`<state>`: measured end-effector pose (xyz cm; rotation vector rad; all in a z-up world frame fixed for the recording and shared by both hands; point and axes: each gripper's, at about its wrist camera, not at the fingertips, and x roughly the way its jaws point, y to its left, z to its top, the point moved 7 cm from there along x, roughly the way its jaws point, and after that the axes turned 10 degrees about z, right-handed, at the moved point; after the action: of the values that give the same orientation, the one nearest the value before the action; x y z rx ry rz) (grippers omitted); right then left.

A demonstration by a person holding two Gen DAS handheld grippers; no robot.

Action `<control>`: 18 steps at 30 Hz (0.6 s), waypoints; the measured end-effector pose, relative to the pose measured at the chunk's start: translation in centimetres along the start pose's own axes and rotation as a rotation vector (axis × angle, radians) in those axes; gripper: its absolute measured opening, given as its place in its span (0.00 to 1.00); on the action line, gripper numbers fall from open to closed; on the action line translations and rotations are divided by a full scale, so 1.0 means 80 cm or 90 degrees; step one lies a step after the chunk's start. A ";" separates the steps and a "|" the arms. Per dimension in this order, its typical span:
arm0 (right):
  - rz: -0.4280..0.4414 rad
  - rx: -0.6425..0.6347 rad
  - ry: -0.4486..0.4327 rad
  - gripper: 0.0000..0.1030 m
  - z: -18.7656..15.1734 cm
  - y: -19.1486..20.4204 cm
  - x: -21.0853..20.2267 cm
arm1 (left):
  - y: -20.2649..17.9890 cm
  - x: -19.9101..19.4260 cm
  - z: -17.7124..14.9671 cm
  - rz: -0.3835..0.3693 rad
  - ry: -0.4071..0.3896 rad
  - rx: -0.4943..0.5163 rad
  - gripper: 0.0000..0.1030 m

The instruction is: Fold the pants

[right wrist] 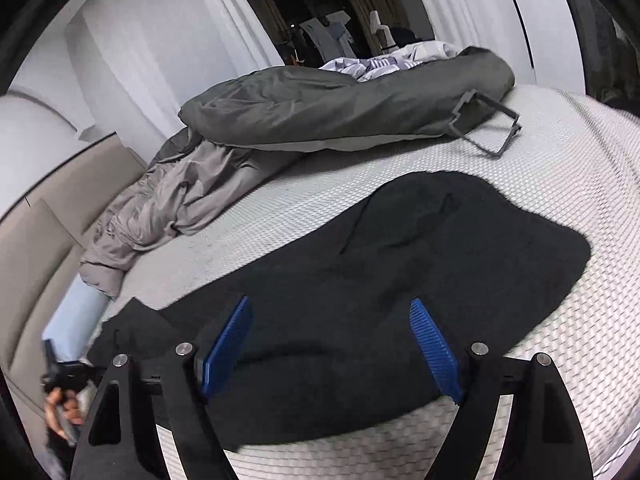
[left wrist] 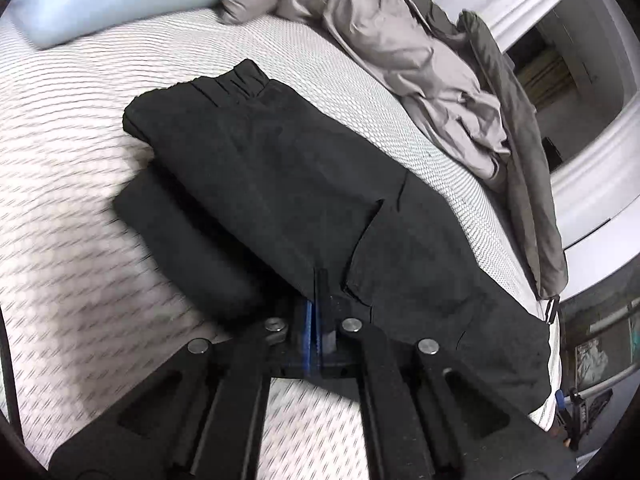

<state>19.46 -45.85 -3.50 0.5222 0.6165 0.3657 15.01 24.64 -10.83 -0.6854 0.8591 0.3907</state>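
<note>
Black pants (left wrist: 280, 184) lie folded lengthwise on a white textured mattress (left wrist: 72, 152), with the elastic waistband at the far end. My left gripper (left wrist: 318, 280) is shut, its blue pads pressed together, and its tips pinch the near edge of the pants beside a side pocket. In the right wrist view the same pants (right wrist: 400, 248) spread across the mattress (right wrist: 560, 168). My right gripper (right wrist: 332, 324) is open just over their near part, with cloth lying below the gap and its blue pads (right wrist: 228, 344) clear of the cloth. A hand (right wrist: 60, 404) holding the other gripper shows at the lower left.
A crumpled grey duvet (left wrist: 384, 40) and a dark grey quilt (right wrist: 340, 108) with a strap loop (right wrist: 492, 128) lie along the far side of the bed. A light blue pillow (left wrist: 100, 0) sits at the head, by a beige headboard (right wrist: 36, 248). White walls and a dark doorway (right wrist: 320, 12) stand beyond.
</note>
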 end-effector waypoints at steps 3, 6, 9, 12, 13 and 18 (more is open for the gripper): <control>-0.003 0.016 0.005 0.80 -0.002 -0.021 0.000 | 0.018 0.013 -0.004 0.052 0.015 0.023 0.01; -0.018 0.025 0.014 0.80 -0.005 -0.039 0.004 | 0.026 0.007 -0.010 0.055 0.014 0.022 0.03; -0.029 0.042 0.021 0.80 -0.011 -0.059 -0.005 | 0.031 -0.031 -0.012 0.052 -0.017 0.016 0.22; -0.055 0.084 0.006 0.80 -0.013 -0.091 -0.026 | 0.043 -0.048 -0.023 0.029 -0.012 -0.022 0.44; -0.076 0.102 0.005 0.80 -0.014 -0.106 -0.033 | 0.048 -0.048 -0.029 0.017 -0.001 -0.034 0.44; -0.040 0.270 -0.003 0.80 -0.028 -0.172 -0.047 | 0.049 -0.011 -0.028 -0.004 0.035 -0.060 0.44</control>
<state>17.54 -57.94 -11.09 0.9059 0.7079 0.1732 11.03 25.86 -12.71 -0.7886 0.8949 0.4090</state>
